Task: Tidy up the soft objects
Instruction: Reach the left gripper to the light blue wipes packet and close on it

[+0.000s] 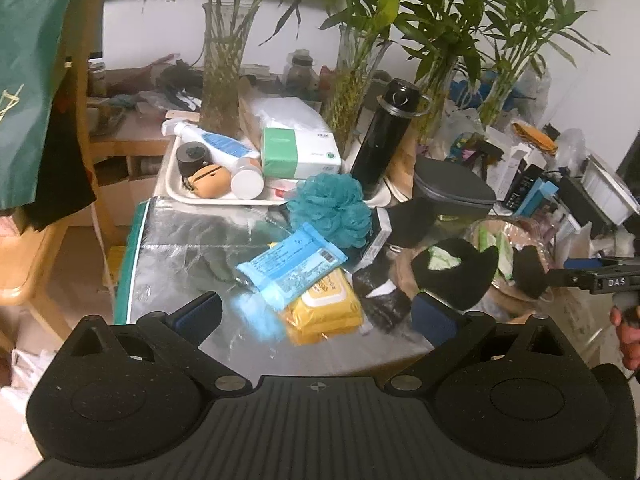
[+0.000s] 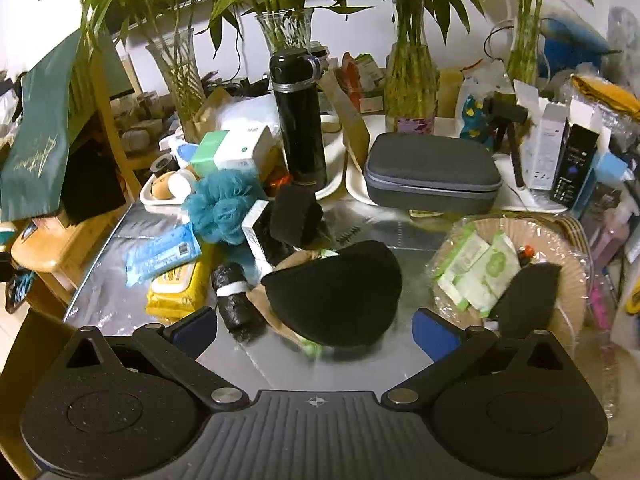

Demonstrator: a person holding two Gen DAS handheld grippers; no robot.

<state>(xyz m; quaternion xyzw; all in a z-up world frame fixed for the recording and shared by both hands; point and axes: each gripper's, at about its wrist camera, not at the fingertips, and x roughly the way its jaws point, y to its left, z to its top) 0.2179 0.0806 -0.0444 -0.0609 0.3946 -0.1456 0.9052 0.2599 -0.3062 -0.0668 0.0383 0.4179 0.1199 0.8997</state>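
A teal bath pouf (image 1: 334, 208) (image 2: 222, 208), a blue wipes pack (image 1: 290, 266) (image 2: 162, 256) and a yellow wipes pack (image 1: 322, 308) (image 2: 178, 286) lie on the silver mat (image 1: 192, 248). A black sponge (image 2: 334, 292) (image 1: 456, 270) lies in front of my right gripper (image 2: 316, 330), which is open and empty. A woven basket (image 2: 568, 248) at the right holds green packs (image 2: 476, 270) and a black sponge (image 2: 528, 300). My left gripper (image 1: 316, 316) is open and empty above the yellow pack.
A white tray (image 1: 200, 196) holds bottles and a tissue box (image 1: 298, 154). A black flask (image 1: 382, 138) (image 2: 300, 116), grey case (image 2: 432, 172), glass vases with bamboo (image 2: 410, 80), a black roll (image 2: 236, 300) and boxes crowd the back. A wooden chair (image 1: 36, 264) stands left.
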